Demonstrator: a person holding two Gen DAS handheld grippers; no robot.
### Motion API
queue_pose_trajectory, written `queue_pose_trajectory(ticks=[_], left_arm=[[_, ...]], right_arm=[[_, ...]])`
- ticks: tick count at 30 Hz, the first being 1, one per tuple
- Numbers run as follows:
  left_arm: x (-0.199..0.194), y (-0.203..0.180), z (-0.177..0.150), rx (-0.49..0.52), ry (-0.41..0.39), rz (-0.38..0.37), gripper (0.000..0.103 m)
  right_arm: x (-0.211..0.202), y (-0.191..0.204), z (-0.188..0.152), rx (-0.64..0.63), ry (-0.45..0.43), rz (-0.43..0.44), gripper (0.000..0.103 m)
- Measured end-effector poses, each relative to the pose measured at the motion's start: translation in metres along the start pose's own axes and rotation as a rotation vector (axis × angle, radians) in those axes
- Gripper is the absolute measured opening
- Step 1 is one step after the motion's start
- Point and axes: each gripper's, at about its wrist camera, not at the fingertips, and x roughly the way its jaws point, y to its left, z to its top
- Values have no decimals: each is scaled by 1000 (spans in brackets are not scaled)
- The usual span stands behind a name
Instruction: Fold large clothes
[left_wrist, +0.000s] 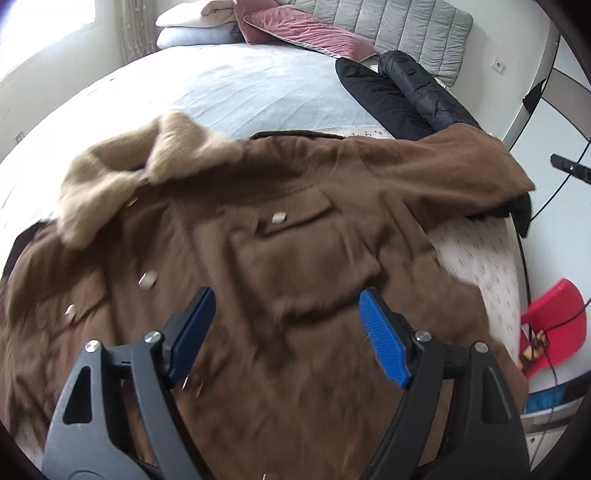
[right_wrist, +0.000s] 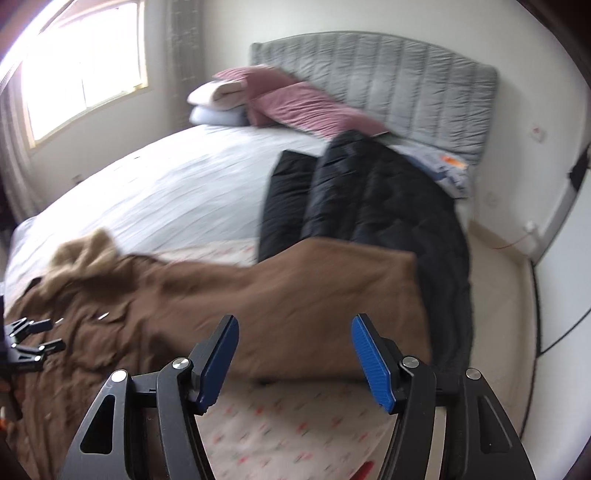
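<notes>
The bed (left_wrist: 229, 88) is carrying a brown coat (left_wrist: 258, 266) lying spread front-up across its near end, one sleeve (right_wrist: 332, 288) reaching over a black jacket (right_wrist: 369, 199). The left gripper (left_wrist: 288, 325) is hovering above the coat, jaws apart, holding nothing. The right gripper (right_wrist: 295, 354) is hanging beside the sleeve, jaws likewise apart and empty.
</notes>
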Motion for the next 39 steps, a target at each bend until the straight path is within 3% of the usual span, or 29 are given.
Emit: queue_pose_trajectory(ticks=[4,6,9,15,19,22,26,29,31,33,36,38,39], left_arm=[[-62,24,-44,-24,3,42,81],[-93,39,-69,-49,4,60,84],[-127,62,-105,-83,17,78,86],[-171,104,-180,-129,74,186,86],[-180,137,-240,-198,122,206,86],[-176,161,-285,-294,148,142,86],[-161,184,-332,-445,183,-9,86],[-155,181,-354,-477,183,-96,83],[-153,176,-363,-491,183,-158,77],[-153,169,-370,-496,168,-189,75],[-159,160,-377,-485,137,-179,64],[-162,160,-381,-503,128,-177,39],[-164,161,-382,-528,126,-209,33]], right_arm=[[-32,29,-31,-58,43,120,66],[-42,46,-49,-89,63,156,72],[-49,63,-77,-129,99,195,73],[-41,85,-133,-164,194,252,73],[-30,88,-172,-144,239,322,73],[-9,83,-198,-108,303,336,73],[19,67,-225,-14,352,365,73],[40,58,-244,82,370,417,73],[43,59,-255,129,362,473,69],[38,68,-262,121,366,564,49],[32,89,-278,80,406,607,36],[24,98,-282,57,430,608,19],[16,99,-280,70,435,618,15]])
